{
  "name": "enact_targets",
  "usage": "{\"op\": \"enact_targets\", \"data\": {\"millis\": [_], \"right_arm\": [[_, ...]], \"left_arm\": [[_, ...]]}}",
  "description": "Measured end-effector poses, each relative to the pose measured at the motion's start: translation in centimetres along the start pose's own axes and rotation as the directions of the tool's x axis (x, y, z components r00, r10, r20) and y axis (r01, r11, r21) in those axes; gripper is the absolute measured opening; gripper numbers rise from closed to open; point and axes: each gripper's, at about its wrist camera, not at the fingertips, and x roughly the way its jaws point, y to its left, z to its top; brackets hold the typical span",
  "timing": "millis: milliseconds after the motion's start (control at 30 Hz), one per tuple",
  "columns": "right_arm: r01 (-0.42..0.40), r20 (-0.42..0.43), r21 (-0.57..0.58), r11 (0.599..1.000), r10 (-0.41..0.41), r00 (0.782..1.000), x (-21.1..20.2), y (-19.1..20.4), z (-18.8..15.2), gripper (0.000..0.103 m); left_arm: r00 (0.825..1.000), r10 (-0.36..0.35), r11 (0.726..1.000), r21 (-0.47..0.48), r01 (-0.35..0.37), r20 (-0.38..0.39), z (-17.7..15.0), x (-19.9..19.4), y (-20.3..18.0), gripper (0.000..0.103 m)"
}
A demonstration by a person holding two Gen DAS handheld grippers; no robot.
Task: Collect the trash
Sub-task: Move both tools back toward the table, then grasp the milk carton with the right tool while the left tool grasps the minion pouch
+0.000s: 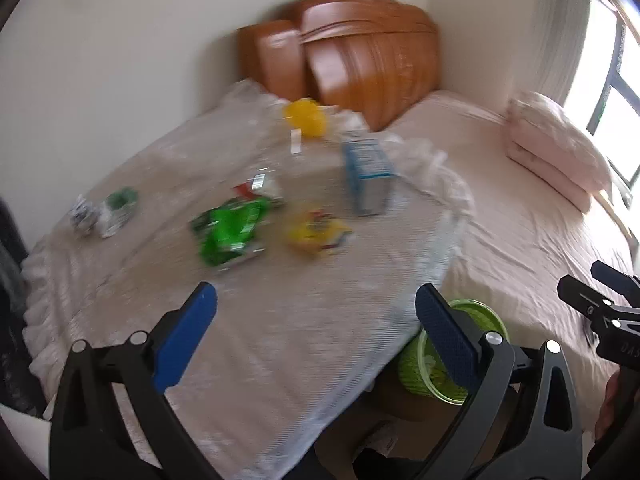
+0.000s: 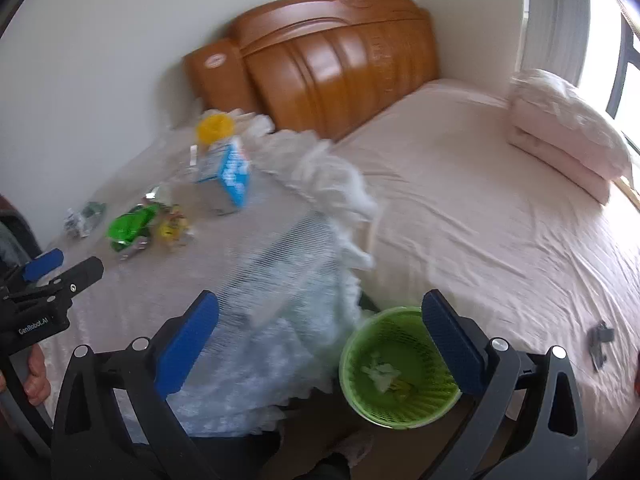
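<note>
Hanging wide open and empty, the left tool (image 1: 316,344) and right tool (image 2: 320,344) face wrappers on the bed (image 2: 480,200). Judging by position, reach the green wrapper (image 1: 230,230) first, pinch flat, then carry to the green basket (image 2: 396,368) below.

Wrappers (image 1: 230,230) and carton (image 1: 368,176) lie on the bed (image 2: 480,220), left of the basket (image 2: 400,368).

Green wrapper (image 1: 230,228), yellow wrapper (image 1: 316,232) and blue carton (image 1: 368,176) on plastic-covered bed (image 1: 520,220).
</note>
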Motion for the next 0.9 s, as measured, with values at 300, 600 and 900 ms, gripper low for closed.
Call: {"op": "enact_targets", "data": {"millis": [300, 600, 900], "right_arm": [[-0.068, -0.013, -0.063, 0.996, 0.067, 0.998, 4.2, 7.2, 3.9, 0.101], [-0.002, -0.013, -0.033, 0.999, 0.001, 1.000, 13.4, 10.7, 11.2, 0.101], [0.056, -0.172, -0.055, 0.997, -0.065, 0.983, 21.4, 11.7, 12.4, 0.060]], "left_arm": [[0.992, 0.120, 0.980, -0.157, -0.125, -0.046, -0.3, 1.0, 9.7, 0.095], [0.990, 0.129, 0.969, -0.204, -0.139, -0.063, 0.4, 2.4, 14.6, 0.095], [0.996, 0.061, 0.987, -0.147, -0.070, -0.067, 1.7, 4.1, 12.9, 0.095]]}}
